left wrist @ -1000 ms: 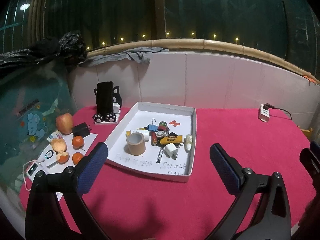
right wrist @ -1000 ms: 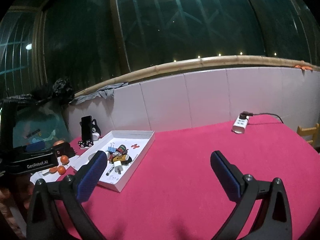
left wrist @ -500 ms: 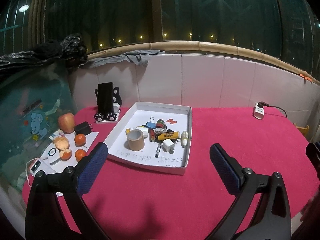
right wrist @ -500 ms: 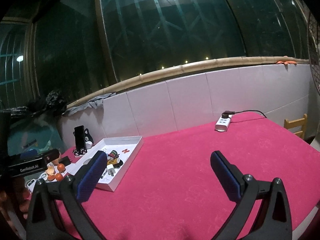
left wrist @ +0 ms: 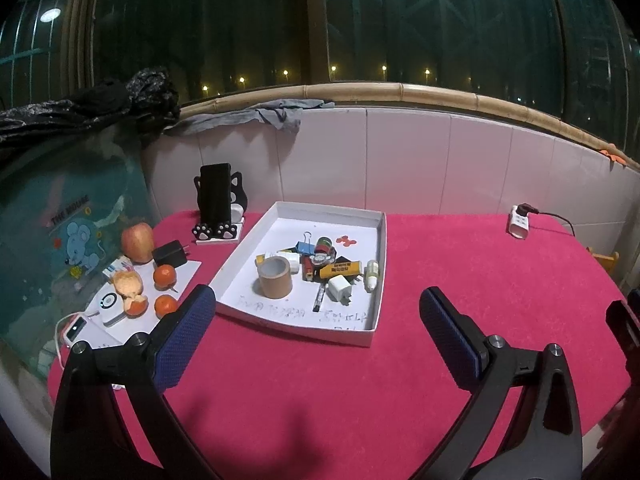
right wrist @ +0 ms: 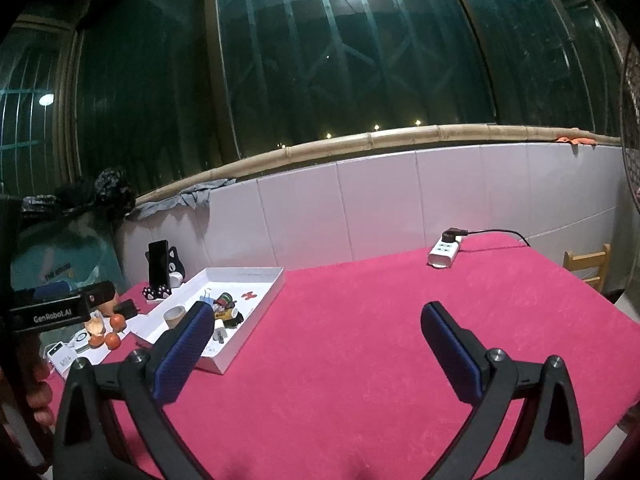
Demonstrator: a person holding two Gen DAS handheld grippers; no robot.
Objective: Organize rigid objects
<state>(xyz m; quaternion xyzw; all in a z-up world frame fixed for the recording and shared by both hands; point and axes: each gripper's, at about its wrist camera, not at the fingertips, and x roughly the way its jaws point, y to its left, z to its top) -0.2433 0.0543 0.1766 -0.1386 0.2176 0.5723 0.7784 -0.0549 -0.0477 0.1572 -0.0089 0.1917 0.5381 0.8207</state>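
Two low tabletop views, both toward the white tray (left wrist: pixel 372 330) (right wrist: pixel 224 364).

Apple (left wrist: pixel 137 242) beside oranges (left wrist: pixel 164 274)

A surface (left wrist: pixel 460 264) covered in magenta cloth stands against a low wall of pale tiles (left wrist: pixel 404 160) capped by a bamboo rail (left wrist: pixel 400 90). Above it, tall dark windows (right wrist: pixel 340 60) show night outside, dotted with small distant lights (left wrist: pixel 384 68). A grey rag (left wrist: pixel 276 114) drapes over the rail; a small wooden chair (right wrist: pixel 588 264) stands at the far right.
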